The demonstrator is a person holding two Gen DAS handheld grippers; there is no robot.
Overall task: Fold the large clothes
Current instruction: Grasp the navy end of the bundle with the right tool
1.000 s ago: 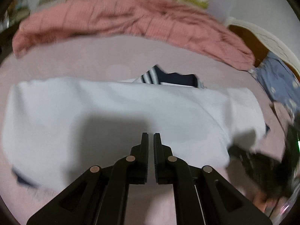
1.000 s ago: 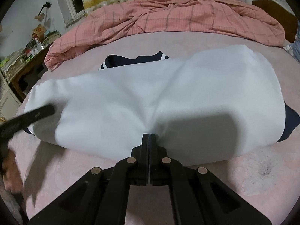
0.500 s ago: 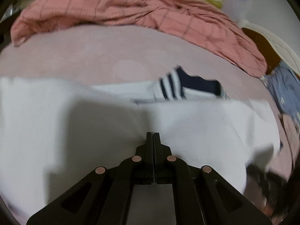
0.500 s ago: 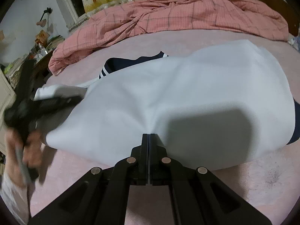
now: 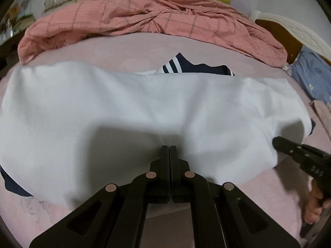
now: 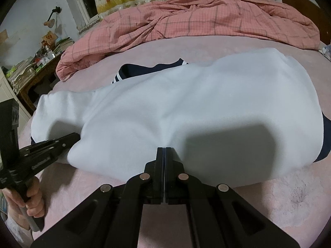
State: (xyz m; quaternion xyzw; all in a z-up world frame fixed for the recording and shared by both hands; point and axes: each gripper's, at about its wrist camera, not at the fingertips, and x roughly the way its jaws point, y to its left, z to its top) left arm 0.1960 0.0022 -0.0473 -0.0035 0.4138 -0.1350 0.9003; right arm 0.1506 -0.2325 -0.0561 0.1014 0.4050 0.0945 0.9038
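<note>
At the six o'clock edge of each wrist view, a gripper is biting the near hem of the white garment (image 5: 144,113). The left gripper (image 5: 169,147) is clenched, its jaws pressed together on a pinch of white cloth; the right gripper (image 6: 164,149) is likewise clamped tight on the hem, with creases fanning out from its tips. In the left view the right gripper is entering at four o'clock, gripped by a hand (image 5: 314,204).

The garment is lying across the middle of the pink bed sheet (image 5: 134,47), spread from nine to three o'clock, with a navy, white-striped part (image 5: 180,67) poking out behind it at twelve o'clock.

The likely trouble is judged to be this: each pinch is taking only a thin fold, so a hard pull is liable to drag the hem free, or lift just the top layer and leave the lower one behind. If the two hands are rising unevenly, the fold line is apt to skew. The navy part may also be bunching underneath and showing past the finished edge.

Farther off, at twelve o'clock, a rumpled pink checked quilt (image 5: 155,14) is heaped; a long forward carry risks landing the cloth on it.
</note>
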